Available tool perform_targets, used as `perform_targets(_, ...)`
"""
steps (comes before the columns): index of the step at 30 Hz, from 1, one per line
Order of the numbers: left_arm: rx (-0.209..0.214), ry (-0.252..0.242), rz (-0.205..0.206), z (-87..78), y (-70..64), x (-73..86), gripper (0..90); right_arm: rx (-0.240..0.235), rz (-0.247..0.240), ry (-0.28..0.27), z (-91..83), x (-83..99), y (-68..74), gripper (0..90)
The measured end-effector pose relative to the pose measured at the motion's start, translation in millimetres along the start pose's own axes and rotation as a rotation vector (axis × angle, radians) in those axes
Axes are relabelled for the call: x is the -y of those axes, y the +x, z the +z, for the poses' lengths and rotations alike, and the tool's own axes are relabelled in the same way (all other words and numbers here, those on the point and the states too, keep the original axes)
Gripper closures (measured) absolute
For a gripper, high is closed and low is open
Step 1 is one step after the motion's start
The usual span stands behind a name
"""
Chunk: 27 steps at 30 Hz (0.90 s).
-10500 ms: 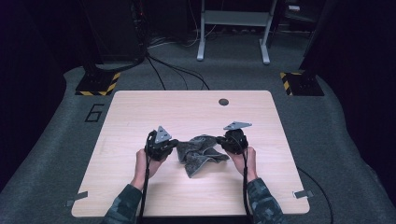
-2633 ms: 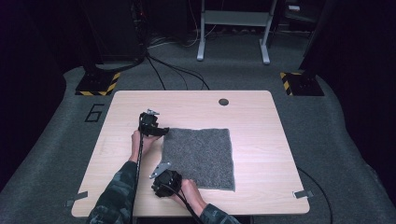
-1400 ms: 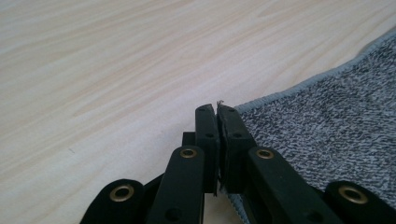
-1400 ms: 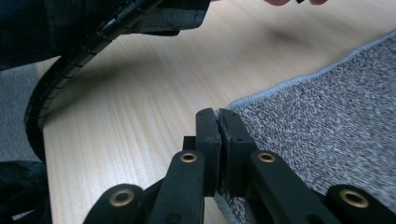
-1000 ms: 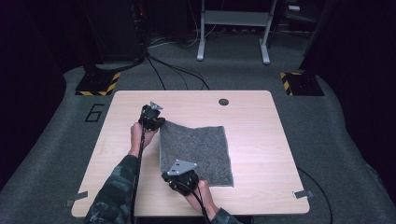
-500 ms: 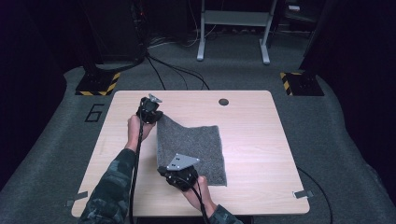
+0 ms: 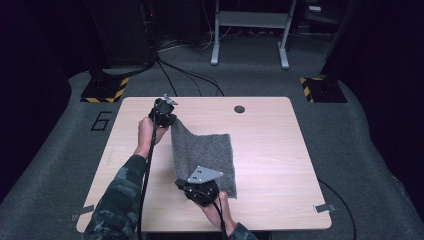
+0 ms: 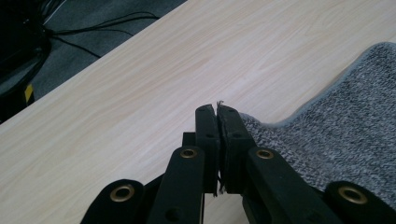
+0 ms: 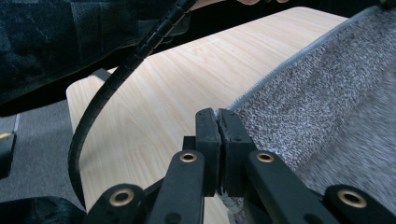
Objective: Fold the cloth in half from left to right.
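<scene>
One grey cloth (image 7: 202, 155) lies on one wooden table (image 7: 270, 150). Two grippers are at work: one left gripper (image 7: 165, 111) at the far left corner of the cloth, one right gripper (image 7: 200, 189) at its near left corner. One dark round hole (image 7: 239, 109) sits near the table's far edge. Two black-and-yellow striped blocks (image 7: 104, 90) stand on the floor beyond, one left, one right.

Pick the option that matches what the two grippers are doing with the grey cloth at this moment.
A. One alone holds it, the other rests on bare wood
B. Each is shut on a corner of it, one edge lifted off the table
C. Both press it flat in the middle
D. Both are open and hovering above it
B: the left gripper and the right gripper each pinch a corner of the grey cloth, whose left edge rises off the table.
</scene>
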<state>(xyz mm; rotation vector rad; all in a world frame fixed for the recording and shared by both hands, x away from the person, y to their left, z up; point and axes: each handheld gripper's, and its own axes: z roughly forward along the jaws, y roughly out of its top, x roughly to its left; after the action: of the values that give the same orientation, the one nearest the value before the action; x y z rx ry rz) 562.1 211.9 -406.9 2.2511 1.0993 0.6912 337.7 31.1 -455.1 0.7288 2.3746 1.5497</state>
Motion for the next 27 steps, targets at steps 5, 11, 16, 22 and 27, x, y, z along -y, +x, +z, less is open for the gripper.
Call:
perform_targets(5,0.002,0.013,0.06,5.0,-18.4,-16.2,87.6,0.031,0.023,-0.028,-18.3,6.5,-6.5,88.1)
perform_targets(11,0.017,0.017,0.092,14.1,-35.9,-32.1,87.6,0.061,0.044,-0.026,-31.0,18.0,-10.3,87.9)
perform_targets(16,0.037,0.025,0.108,22.1,-48.1,-43.3,87.6,0.074,0.057,-0.028,-38.4,25.1,-14.1,87.7)
perform_targets(22,0.049,0.04,0.139,32.9,-63.3,-53.0,87.5,0.099,0.078,-0.028,-45.6,33.7,-18.6,87.5)
perform_targets(27,0.063,0.055,0.153,45.3,-76.4,-57.2,87.4,0.11,0.091,-0.018,-49.7,40.8,-22.3,87.3)
